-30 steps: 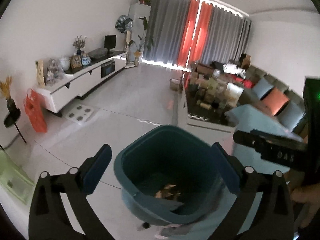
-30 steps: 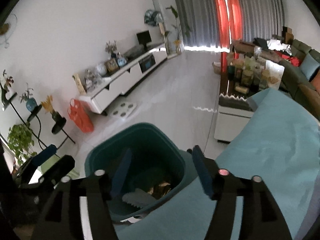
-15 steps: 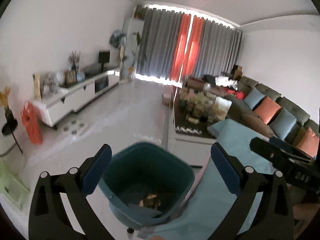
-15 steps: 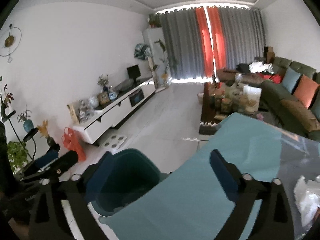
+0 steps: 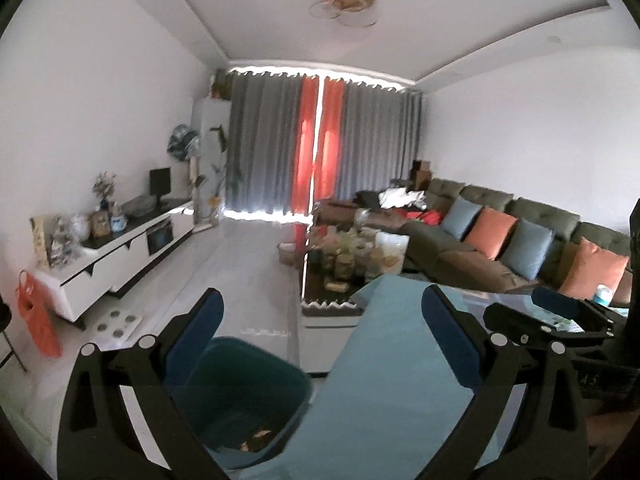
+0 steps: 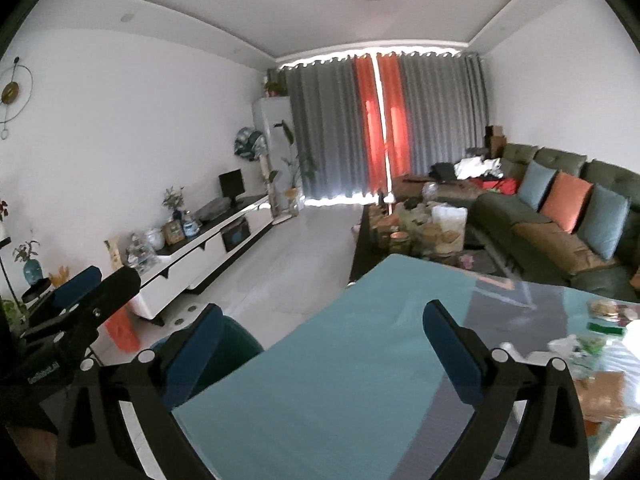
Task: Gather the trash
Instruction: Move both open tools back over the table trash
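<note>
A dark teal trash bin [image 5: 256,396] stands on the floor at the left end of the teal table [image 5: 392,360]; brown scraps lie in its bottom. My left gripper [image 5: 320,312] is open and empty, raised above the bin's right rim and the table's corner. My right gripper [image 6: 320,320] is open and empty over the table [image 6: 340,360], with the bin [image 6: 236,344] below its left finger. Crumpled white wrappers and other trash [image 6: 580,348] lie on the table at the far right. The left gripper's body [image 6: 80,304] shows at the left of the right wrist view.
A coffee table [image 6: 416,232] crowded with jars and bags stands beyond the teal table. A green sofa [image 6: 560,220] with cushions runs along the right. A white TV cabinet [image 6: 208,248] lines the left wall, with an orange bag [image 5: 36,320] beside it.
Both grippers have risen and tilted up from over the bin. The right one opened wide and swung right over the table, bringing the trash on it into view.
</note>
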Available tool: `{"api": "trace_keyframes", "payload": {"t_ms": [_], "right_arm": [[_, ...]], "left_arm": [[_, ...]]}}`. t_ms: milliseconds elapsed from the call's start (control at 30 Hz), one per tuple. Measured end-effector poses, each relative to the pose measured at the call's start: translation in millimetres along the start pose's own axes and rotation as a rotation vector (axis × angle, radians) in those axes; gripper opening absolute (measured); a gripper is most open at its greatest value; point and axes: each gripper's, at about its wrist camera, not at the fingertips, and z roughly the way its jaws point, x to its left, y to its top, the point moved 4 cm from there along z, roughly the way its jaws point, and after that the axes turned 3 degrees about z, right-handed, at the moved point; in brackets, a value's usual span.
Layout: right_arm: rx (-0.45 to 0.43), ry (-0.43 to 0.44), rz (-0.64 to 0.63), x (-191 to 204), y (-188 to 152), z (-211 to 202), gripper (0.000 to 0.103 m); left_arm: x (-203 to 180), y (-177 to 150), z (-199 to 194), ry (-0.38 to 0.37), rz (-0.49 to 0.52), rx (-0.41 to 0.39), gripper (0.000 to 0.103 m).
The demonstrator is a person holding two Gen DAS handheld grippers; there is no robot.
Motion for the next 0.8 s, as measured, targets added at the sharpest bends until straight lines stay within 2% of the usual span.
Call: {"api": "trace_keyframes", "payload": {"t_ms": [233, 300, 600, 800], "right_arm": [[-0.061, -0.095, 0.012, -31, -11, -41, 0.096], [-0.076, -0.144, 0.015, -44, -16, -53, 0.096], [-0.113, -0.352, 0.051, -96, -47, -110, 0.096], [-0.106, -0.446, 0.072, -119, -62, -134, 0.096]], "left_arm": [[-55, -3, -16, -0.102, 0.023, -0.041, 0.098], [-74, -9, -18, -0.138, 0.042, -0.024, 0.098], [-133, -35, -21, -0.275, 0.004, 0.026, 0.098], [-165, -48, -13, -0.351, 0.017, 0.055, 0.098]]}}
